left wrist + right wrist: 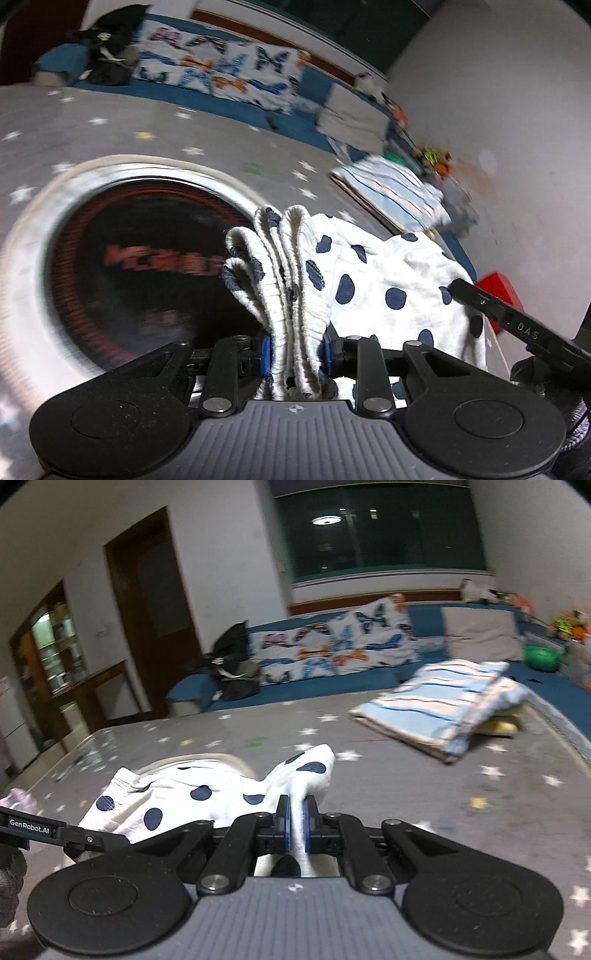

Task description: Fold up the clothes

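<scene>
While both grippers are lifted above the grey star-print mat (424, 794), a white garment (369, 280) with navy dots hangs between them. The left gripper (295, 350) has its jaws clamped on the bunched, ribbed waistband (284, 266), whose folds stand up between the blue pads (266, 350) in thick ridges. To its right the cloth spreads out loosely toward the right gripper, whose black finger shows at the edge of the left view. In the right wrist view the right gripper (295, 823) has its jaws closed tight on a narrow pinch of the same garment (177, 797); a corner of the fabric pokes up above the pads, and the rest trails off to the left, over a pale round rim. In the left view that rim belongs to a round bin (122, 266) with a dark inside and blurred orange lettering, lying below and left of the waistband. Whether the garment touches the bin cannot be told.

Further back on the mat, well apart from the garment, rests a folded blue-and-white striped cloth (443, 705). Behind the mat runs a blue sofa (424, 616) with a butterfly-print cushion (332, 642), a dark bag (232, 664) at its left end and a grey cushion (480, 631) to the right. A green bowl (542, 658) sits near the sofa's right corner. A dark window (380, 528) fills the wall above
</scene>
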